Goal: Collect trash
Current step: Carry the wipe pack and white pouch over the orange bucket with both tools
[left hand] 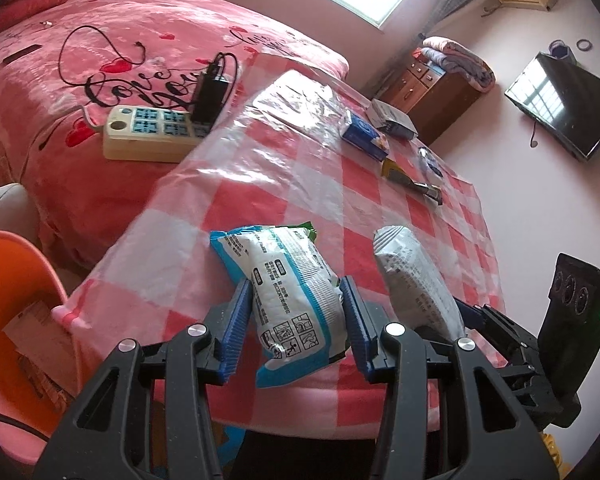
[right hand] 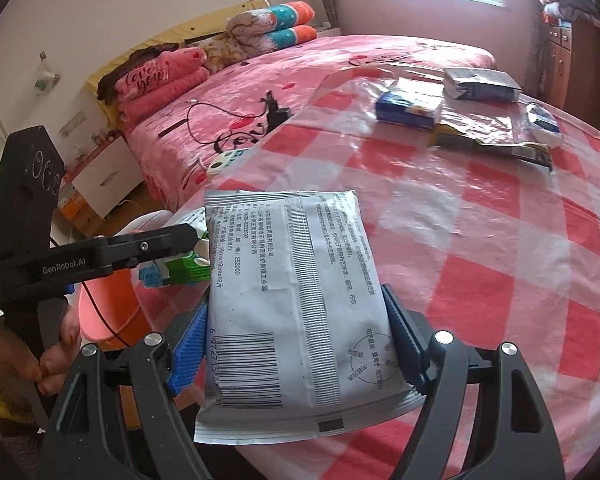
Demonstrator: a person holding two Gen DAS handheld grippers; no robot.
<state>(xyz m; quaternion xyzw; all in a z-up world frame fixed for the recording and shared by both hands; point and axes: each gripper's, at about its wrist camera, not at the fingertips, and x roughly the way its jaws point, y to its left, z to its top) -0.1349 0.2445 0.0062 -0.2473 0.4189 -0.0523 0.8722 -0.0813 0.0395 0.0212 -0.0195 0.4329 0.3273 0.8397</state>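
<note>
Between the left gripper (left hand: pixel 296 312) pads sits a blue-edged packet (left hand: pixel 288 284), clamped; the right gripper (right hand: pixel 296 344) is likewise closed on a grey packet (right hand: pixel 296 300). Both pickups appear made. Next: carry each leftward and down to the orange bin (left hand: pixel 16 280), then release. Further litter remains ahead on the table (right hand: pixel 500 240).

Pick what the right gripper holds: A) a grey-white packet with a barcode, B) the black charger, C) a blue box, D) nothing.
A: the right gripper is shut on the grey-white packet, whose barcode faces the right wrist camera, above the checkered tablecloth.
</note>
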